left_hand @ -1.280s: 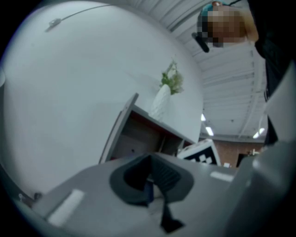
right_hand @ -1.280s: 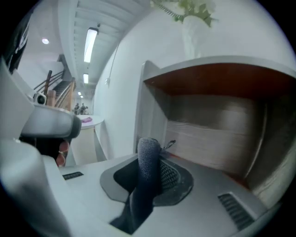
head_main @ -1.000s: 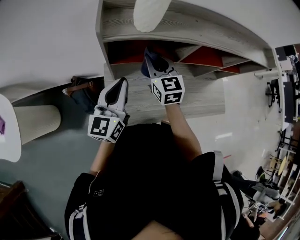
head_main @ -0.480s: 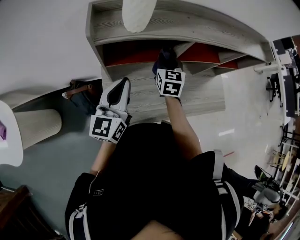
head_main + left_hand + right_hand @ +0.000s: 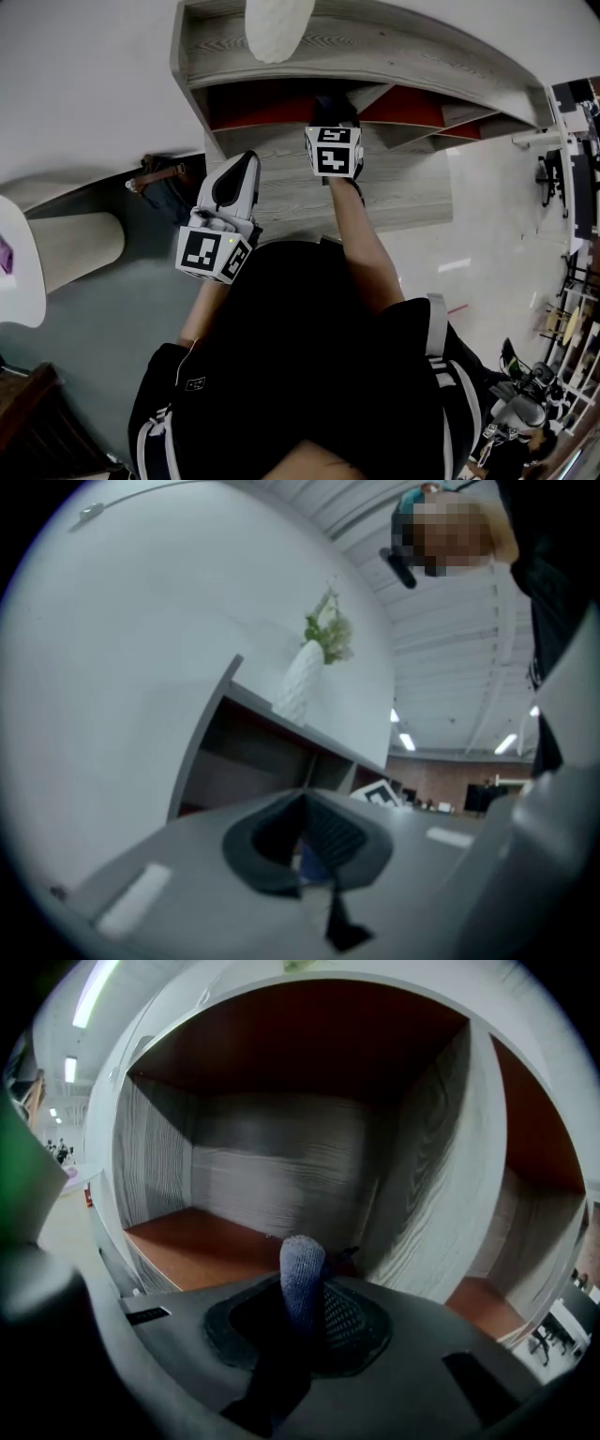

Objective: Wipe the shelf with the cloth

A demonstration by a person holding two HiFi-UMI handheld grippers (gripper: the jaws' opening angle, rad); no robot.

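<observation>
The grey wood-grain shelf [image 5: 403, 58] has red-brown compartments. My right gripper [image 5: 332, 114] reaches into the middle-left compartment and is shut on a dark blue cloth [image 5: 325, 105]. In the right gripper view the cloth [image 5: 302, 1267] sticks up from between the jaws of the right gripper [image 5: 305, 1312], above the compartment's red-brown floor [image 5: 202, 1252] and facing its grey back wall. My left gripper [image 5: 242, 173] hovers over the shelf's lower front ledge, shut and holding nothing. The left gripper view shows the left gripper [image 5: 305, 846] pointing towards the shelf's left end.
A white textured vase [image 5: 278, 23] stands on top of the shelf, also the vase [image 5: 300, 682] with a green sprig. A brown bag [image 5: 164, 178] lies on the floor left of the shelf. A cream cylinder [image 5: 80, 246] stands further left.
My right gripper has pushed forward and slightly right, carrying the cloth deeper into the compartment. The left gripper has stayed in place.
</observation>
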